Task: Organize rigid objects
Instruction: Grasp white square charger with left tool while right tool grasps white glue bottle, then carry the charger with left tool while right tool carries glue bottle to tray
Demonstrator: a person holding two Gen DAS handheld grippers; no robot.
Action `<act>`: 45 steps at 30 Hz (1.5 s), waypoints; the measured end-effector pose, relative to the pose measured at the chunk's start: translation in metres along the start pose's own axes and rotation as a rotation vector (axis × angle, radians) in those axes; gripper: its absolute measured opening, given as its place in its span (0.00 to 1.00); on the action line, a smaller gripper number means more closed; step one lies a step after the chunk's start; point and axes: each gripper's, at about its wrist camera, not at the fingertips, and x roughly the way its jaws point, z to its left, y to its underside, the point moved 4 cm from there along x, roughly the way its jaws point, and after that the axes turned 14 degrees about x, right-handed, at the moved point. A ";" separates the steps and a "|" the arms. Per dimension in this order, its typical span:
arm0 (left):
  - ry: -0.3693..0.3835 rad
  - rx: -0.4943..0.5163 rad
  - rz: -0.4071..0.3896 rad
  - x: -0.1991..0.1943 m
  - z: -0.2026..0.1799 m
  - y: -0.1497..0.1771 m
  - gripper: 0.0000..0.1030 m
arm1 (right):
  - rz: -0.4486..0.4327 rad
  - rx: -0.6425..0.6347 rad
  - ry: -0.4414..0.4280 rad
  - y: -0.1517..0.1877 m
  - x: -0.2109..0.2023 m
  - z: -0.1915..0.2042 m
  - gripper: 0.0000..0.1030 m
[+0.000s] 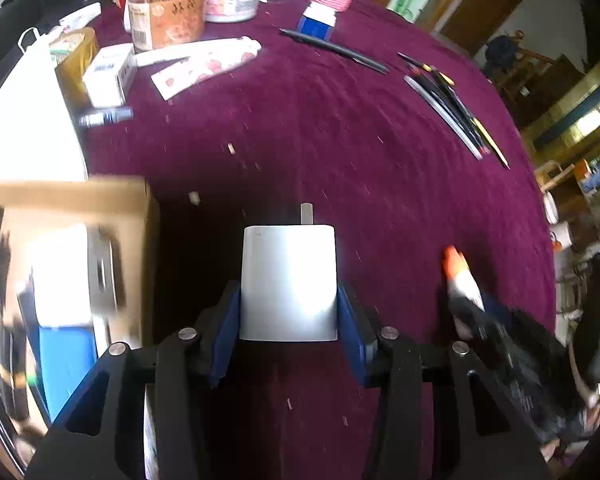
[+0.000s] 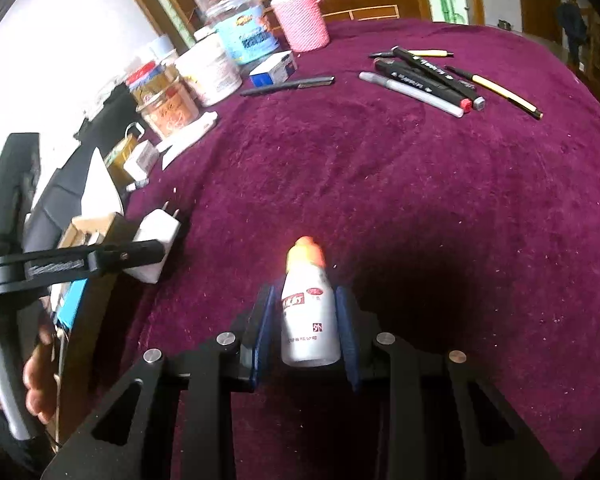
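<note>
My left gripper (image 1: 288, 300) is shut on a white plug charger (image 1: 288, 280), its prongs pointing forward, held above the purple tablecloth next to a cardboard box (image 1: 80, 208). In the right wrist view the same charger (image 2: 156, 236) sits in the left gripper (image 2: 140, 252) beside the box (image 2: 96, 224). My right gripper (image 2: 306, 320) is shut on a small white bottle with an orange cap (image 2: 308, 312). That bottle and the right gripper show at the right in the left wrist view (image 1: 460, 276).
Several pens and markers (image 2: 436, 80) lie at the far right of the table. A black pen (image 2: 288, 86), a blue-white box (image 2: 274, 68), jars (image 2: 212, 72), a pink cup (image 2: 300, 20) and small cartons (image 1: 108, 76) crowd the far left edge.
</note>
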 end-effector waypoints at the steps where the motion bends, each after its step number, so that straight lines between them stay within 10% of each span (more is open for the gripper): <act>1: 0.006 0.004 -0.003 -0.003 -0.003 0.006 0.43 | -0.002 -0.006 0.004 0.000 0.000 0.001 0.23; 17: 0.190 0.007 -0.068 -0.079 -0.029 0.127 0.43 | -0.009 -0.030 0.005 0.017 -0.006 0.014 0.23; 25: 0.248 -0.015 -0.132 -0.118 -0.010 0.144 0.43 | -0.065 0.016 -0.183 0.086 -0.055 0.071 0.23; 36: 0.096 -0.155 -0.189 -0.169 0.085 0.186 0.43 | 0.030 -0.116 -0.340 0.156 -0.057 0.183 0.24; 45: -0.002 -0.254 -0.145 -0.155 0.135 0.214 0.43 | 0.087 -0.276 -0.274 0.189 -0.031 0.228 0.24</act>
